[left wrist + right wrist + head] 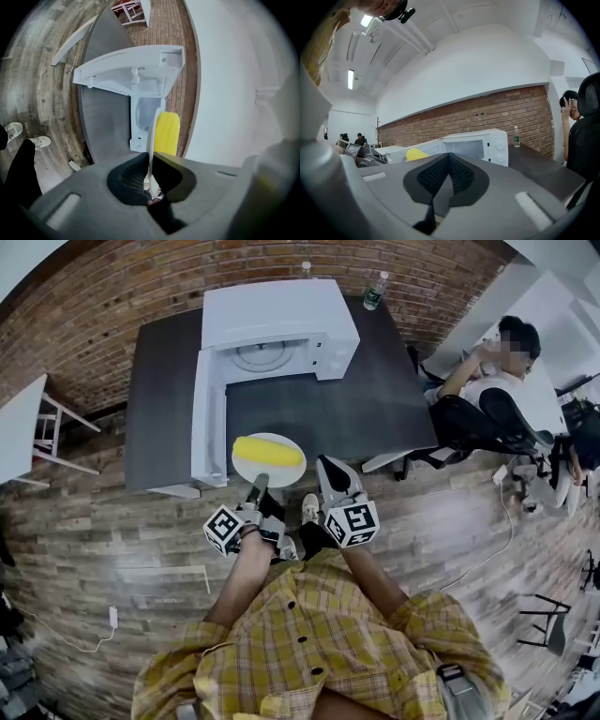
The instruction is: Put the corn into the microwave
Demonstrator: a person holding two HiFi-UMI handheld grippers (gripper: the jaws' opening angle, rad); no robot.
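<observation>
Left jaws point(255, 488) clamped on the near rim of the white plate point(268, 465); left gripper view shows the rim pinched edge-on between the pads. Corn cob point(268, 452) lies loose on the plate, crosswise to my reach, over the near edge of the dark bench point(375, 399). It's in front of the white microwave point(281, 324), whose door point(208, 418) is swung open on the left. Not inside yet. Right jaws point(333, 479) closed on nothing, beside the plate, off it.

Risks as I judge them:
- One-sided pinch on a thin rim, so the plate can sag or twist in my jaws. Any tilt and the round cob rolls off onto bench or floor.
- A jerky push forward does the same; nothing holds the cob in place.
- The open door is just beside the plate's left edge. Drift that way and the plate clips it and spills.
- Entering too low catches the cavity sill; the turntable inside may rock when the plate lands.
- My right jaws could knock the plate if they swing in.
</observation>
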